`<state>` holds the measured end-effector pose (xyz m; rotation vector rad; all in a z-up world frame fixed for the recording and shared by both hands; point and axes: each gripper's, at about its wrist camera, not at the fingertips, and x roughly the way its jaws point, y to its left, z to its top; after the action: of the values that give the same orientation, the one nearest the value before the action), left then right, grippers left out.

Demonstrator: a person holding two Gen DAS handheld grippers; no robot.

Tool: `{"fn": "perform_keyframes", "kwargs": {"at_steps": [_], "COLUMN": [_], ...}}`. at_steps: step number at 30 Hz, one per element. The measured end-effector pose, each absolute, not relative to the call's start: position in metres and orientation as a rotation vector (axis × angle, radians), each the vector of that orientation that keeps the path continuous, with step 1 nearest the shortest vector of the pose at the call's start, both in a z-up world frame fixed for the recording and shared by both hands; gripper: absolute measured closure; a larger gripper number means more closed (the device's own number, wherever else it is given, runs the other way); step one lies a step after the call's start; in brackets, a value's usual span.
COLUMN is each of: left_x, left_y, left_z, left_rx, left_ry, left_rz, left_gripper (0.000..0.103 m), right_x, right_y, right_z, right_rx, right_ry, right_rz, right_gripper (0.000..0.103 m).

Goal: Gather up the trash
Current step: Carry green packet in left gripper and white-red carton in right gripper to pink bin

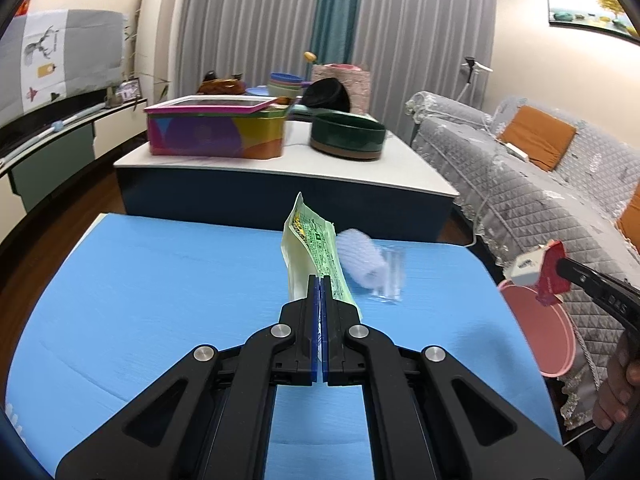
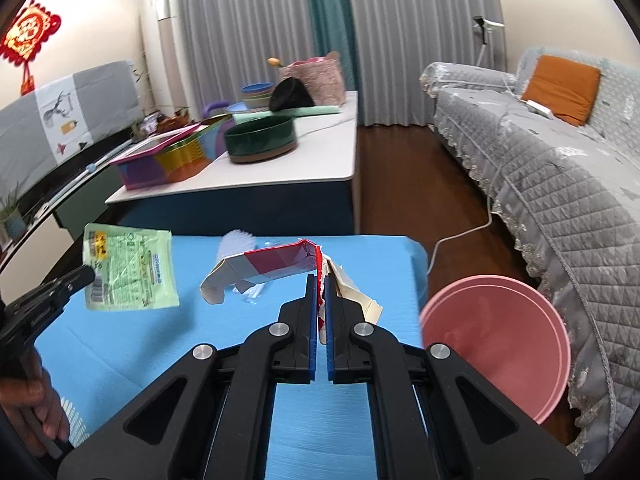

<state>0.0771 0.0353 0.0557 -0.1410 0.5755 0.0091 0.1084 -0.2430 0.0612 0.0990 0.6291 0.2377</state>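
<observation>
My left gripper is shut on a green printed wrapper, which stands up from its tips above the blue table. The right wrist view shows the same green wrapper flat-on, held at the left by the left gripper. My right gripper is shut on a torn red-and-white carton held above the table. In the left wrist view that carton hangs at the right over a pink bin. A white foam net sleeve and a clear plastic scrap lie on the blue top.
The pink bin stands on the floor off the table's right edge, against a grey quilted sofa. Behind is a white-topped table with a colourful box and a dark green bowl. A hand grips each handle.
</observation>
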Motion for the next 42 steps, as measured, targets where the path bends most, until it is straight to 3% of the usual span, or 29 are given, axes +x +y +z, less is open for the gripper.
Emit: {"fn": "perform_keyframes", "kwargs": {"at_steps": [42], "left_x": [0.111], "left_y": [-0.144], "left_z": [0.077], "left_rx": [0.022], "left_ry": [0.558], "left_rz": [-0.315], "left_gripper": [0.103], "right_x": [0.115], "right_y": [-0.395], "right_z": [0.081], "right_rx": [0.271], "right_ry": [0.559], "right_rz": [-0.102], "right_gripper": [0.099]}}
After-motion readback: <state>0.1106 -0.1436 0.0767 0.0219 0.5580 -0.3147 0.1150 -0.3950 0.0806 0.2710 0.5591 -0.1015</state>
